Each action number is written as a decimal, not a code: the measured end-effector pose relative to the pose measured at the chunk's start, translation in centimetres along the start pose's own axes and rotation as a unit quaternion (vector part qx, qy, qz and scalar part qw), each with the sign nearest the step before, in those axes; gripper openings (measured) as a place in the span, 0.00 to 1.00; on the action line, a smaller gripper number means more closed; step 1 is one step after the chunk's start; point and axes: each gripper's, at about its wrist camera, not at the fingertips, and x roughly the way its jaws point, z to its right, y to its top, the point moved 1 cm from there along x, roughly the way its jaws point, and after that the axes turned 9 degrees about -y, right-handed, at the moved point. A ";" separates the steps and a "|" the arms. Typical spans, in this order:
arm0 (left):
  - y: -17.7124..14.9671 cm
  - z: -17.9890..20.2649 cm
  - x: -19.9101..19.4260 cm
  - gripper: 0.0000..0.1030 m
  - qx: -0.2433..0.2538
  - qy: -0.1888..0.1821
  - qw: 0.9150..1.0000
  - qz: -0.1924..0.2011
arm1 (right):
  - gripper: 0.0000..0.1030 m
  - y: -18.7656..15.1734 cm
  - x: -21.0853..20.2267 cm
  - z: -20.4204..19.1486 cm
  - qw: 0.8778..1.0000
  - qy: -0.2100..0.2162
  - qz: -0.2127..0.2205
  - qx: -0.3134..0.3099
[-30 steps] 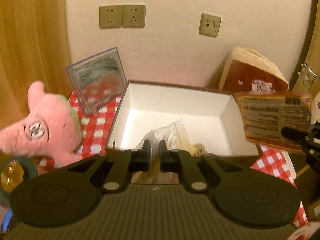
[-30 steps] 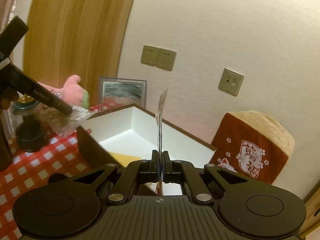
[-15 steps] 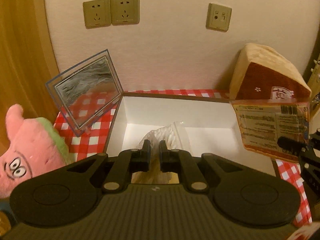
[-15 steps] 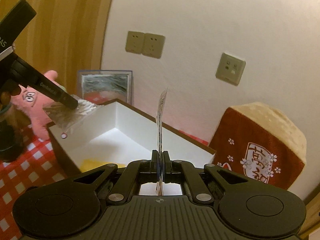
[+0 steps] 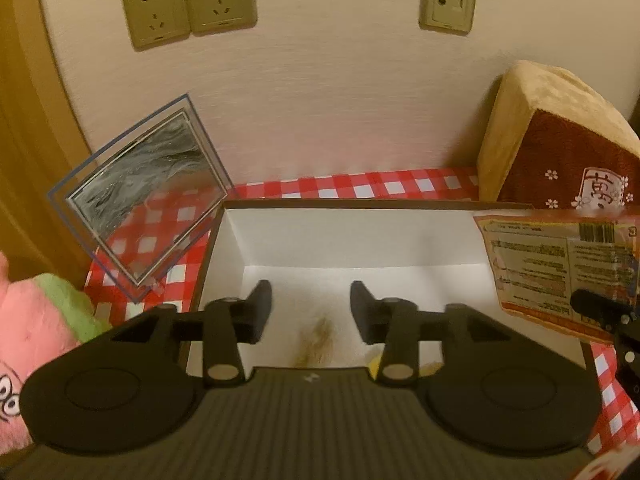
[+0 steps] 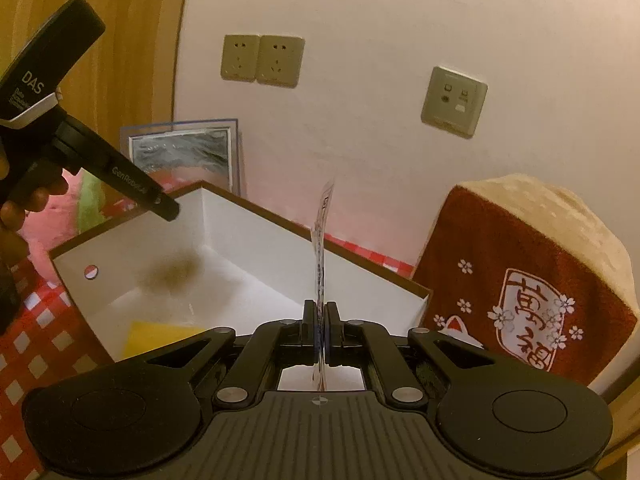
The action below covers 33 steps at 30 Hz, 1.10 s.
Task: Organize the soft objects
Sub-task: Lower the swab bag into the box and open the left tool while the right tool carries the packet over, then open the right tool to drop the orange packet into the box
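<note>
My left gripper (image 5: 311,306) is open and empty above the near end of the white-lined box (image 5: 348,240). A clear bag with brown contents (image 5: 316,342) falls or lies blurred inside the box, also in the right wrist view (image 6: 176,270). A yellow item (image 6: 160,334) lies on the box floor. My right gripper (image 6: 321,316) is shut on a flat printed snack packet (image 6: 323,240), held edge-on above the box's right end; the packet also shows in the left wrist view (image 5: 560,268). The left gripper shows in the right wrist view (image 6: 120,176).
A pink plush star (image 5: 36,332) sits left of the box. A clear framed picture (image 5: 148,196) leans on the wall. A tan and red toast-shaped cushion (image 5: 560,144) stands at the right. A red checked cloth (image 5: 352,188) covers the table. Wall sockets (image 5: 188,4) are above.
My left gripper opened and let go of the clear bag, which dropped into the box. The right gripper with the packet moved a little closer over the box.
</note>
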 end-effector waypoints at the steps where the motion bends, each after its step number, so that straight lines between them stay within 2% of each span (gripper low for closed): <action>1: 0.0 0.0 0.1 0.40 0.003 0.001 1.000 -0.001 | 0.02 0.0 0.2 0.1 1.000 0.000 -0.002 0.001; 11: -0.8 -0.4 0.1 0.43 -0.008 0.000 1.000 -0.015 | 0.02 0.2 1.6 0.3 1.000 -0.012 -0.009 0.007; 14: -1.2 -0.6 -0.4 0.43 -0.016 -0.005 1.000 -0.015 | 0.03 0.5 1.7 0.2 1.000 -0.026 0.006 0.007; 18: -1.6 -0.6 -1.4 0.43 -0.024 -0.009 1.000 -0.013 | 0.03 0.9 2.1 0.2 1.000 -0.012 -0.006 0.018; 20: -1.9 -0.5 -2.1 0.46 -0.024 -0.011 1.000 -0.009 | 0.04 1.1 1.8 0.5 0.999 -0.002 -0.008 0.038; 22: -2.3 -0.4 -2.9 0.49 -0.024 -0.010 1.000 -0.004 | 0.09 1.2 1.4 0.8 0.999 0.008 -0.013 0.052; 27: -4.0 -0.1 -5.1 0.50 -0.030 -0.015 0.999 0.003 | 0.46 0.4 -1.0 1.4 0.997 0.018 -0.017 0.079; 33: -7.2 0.1 -8.0 0.51 -0.038 -0.021 0.999 0.005 | 0.51 -1.5 -5.4 1.8 0.994 0.039 -0.017 0.105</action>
